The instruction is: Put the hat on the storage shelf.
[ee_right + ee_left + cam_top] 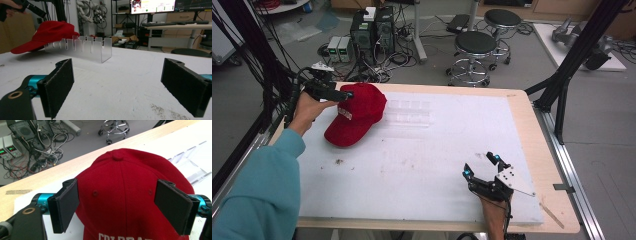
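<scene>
A red baseball cap (pixel 357 117) with white lettering lies at the far left of the white board (pixel 437 165), its brim toward the near side. My left gripper (pixel 346 94) hovers at the cap's crown. In the left gripper view the cap (pixel 125 202) sits between the two wide-set pads of my left gripper (pixel 118 182), which stands open and does not press on it. My right gripper (pixel 482 166) rests open near the front right edge with nothing between its jaws. From the right gripper (pixel 117 67) view, the cap (pixel 50 32) lies far off beside a clear rack.
A clear acrylic slotted rack (pixel 409 112) stands just right of the cap, toward the back of the board. Black frame posts (pixel 572 65) rise at the table's sides. Stools (pixel 474 55) and computer boxes (pixel 372 30) sit on the floor beyond the far edge.
</scene>
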`<state>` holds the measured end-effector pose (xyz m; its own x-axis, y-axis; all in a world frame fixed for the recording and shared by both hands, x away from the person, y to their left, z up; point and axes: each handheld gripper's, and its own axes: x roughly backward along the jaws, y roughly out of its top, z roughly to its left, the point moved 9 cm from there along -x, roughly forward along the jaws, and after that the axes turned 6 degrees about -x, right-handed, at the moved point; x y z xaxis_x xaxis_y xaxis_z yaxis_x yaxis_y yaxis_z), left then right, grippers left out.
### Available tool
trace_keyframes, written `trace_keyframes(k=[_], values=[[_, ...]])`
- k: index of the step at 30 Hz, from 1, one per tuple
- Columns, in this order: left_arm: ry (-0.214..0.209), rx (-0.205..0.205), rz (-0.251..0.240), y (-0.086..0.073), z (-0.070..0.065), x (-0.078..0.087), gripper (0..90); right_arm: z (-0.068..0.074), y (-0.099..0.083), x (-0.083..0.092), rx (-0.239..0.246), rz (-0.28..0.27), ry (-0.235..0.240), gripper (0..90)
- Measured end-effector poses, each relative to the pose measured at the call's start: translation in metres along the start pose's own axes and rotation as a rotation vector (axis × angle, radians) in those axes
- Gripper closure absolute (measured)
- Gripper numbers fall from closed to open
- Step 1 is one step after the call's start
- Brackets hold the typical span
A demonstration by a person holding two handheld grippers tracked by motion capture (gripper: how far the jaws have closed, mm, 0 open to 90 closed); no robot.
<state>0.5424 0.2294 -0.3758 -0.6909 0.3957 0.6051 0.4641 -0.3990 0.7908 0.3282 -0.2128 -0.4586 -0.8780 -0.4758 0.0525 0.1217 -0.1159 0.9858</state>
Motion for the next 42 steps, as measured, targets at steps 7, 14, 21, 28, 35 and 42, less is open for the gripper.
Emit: trace_keyframes(k=[7, 14, 21, 28, 35, 42], values=[[-0.025, 0.012, 0.029, -0.005, -0.003, -0.012, 19.4, 0.0, 0.0, 0.0, 0.003, -0.001, -0.001, 10.2], [-0.019, -0.002, 0.078, -0.011, -0.011, -0.028, 17.5, 0.0, 0.0, 0.0, 0.005, -0.002, 0.001, 10.2], [-0.028, -0.008, 0.095, -0.014, -0.017, -0.036, 17.2, 0.0, 0.0, 0.0, -0.002, -0.001, 0.002, 10.2], [-0.035, -0.02, 0.107, -0.02, -0.021, -0.043, 22.9, 0.0, 0.0, 0.0, -0.002, 0.001, 0.003, 10.2], [-0.04, -0.028, 0.103, -0.025, -0.022, -0.047, 41.9, 0.0, 0.0, 0.0, -0.003, 0.002, 0.004, 10.2], [-0.027, -0.03, 0.097, -0.026, -0.017, -0.046, 60.3, 0.0, 0.0, -0.001, 0.004, 0.001, 0.005, 10.3]])
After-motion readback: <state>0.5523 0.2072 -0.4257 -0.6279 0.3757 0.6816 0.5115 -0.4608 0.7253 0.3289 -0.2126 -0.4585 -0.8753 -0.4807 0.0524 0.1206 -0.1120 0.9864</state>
